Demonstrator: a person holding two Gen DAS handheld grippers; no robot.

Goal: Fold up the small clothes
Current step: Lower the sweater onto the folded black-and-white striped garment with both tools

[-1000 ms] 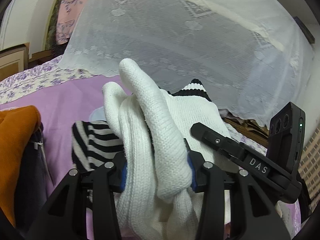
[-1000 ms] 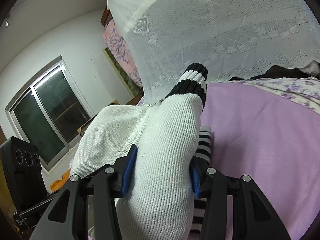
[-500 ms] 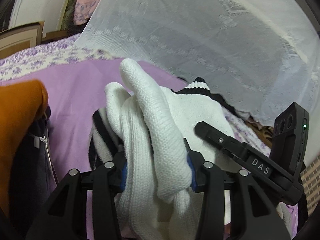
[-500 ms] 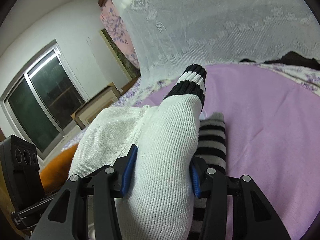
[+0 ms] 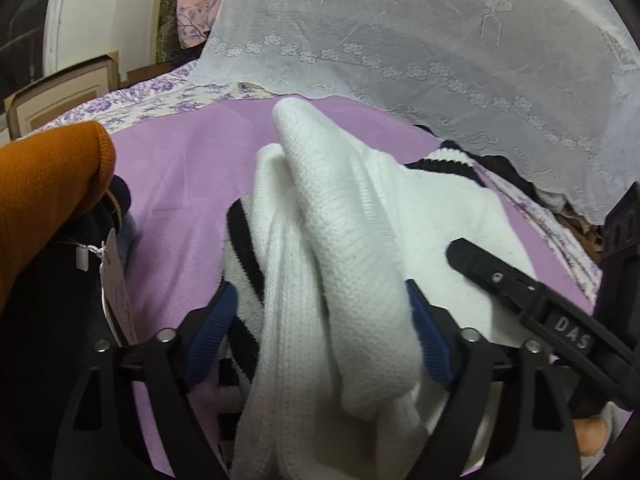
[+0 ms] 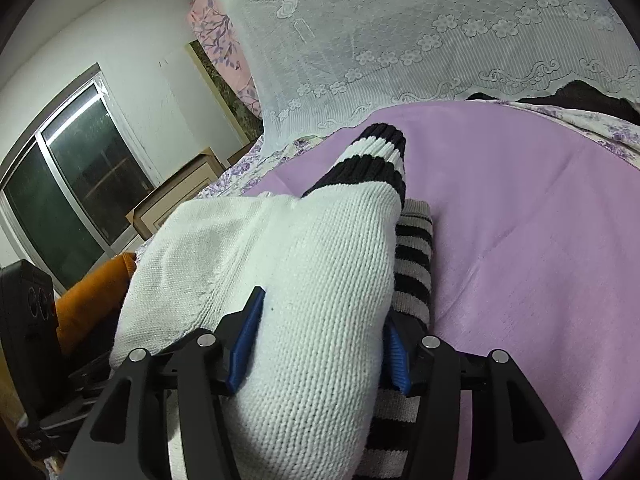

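A white knit sweater [image 5: 340, 208] with black-and-white striped trim [image 5: 244, 240] is bunched over the purple sheet [image 5: 180, 184]. My left gripper [image 5: 320, 336] has its jaws opening wide. The sweater's folds lie loosely between the blue pads [image 5: 212, 332], and the left pad stands clear of the white knit. In the right wrist view the same sweater [image 6: 300, 248] fills my right gripper [image 6: 320, 348]. Its jaws are opening slightly, with the pads [image 6: 248, 340] still against the knit. A striped cuff [image 6: 372, 156] points away over the sheet [image 6: 520, 220].
An orange garment [image 5: 44, 180] lies on a dark one with a paper tag [image 5: 114, 280] at the left. A white lace net [image 5: 400, 40] hangs over the far side of the bed. The right gripper's body [image 5: 540, 312] crosses the lower right. A window [image 6: 72, 168] is at the left.
Both grippers came down toward the purple sheet with the sweater. The left jaws spread wide and let the knit go slack. The right jaws widened a little.
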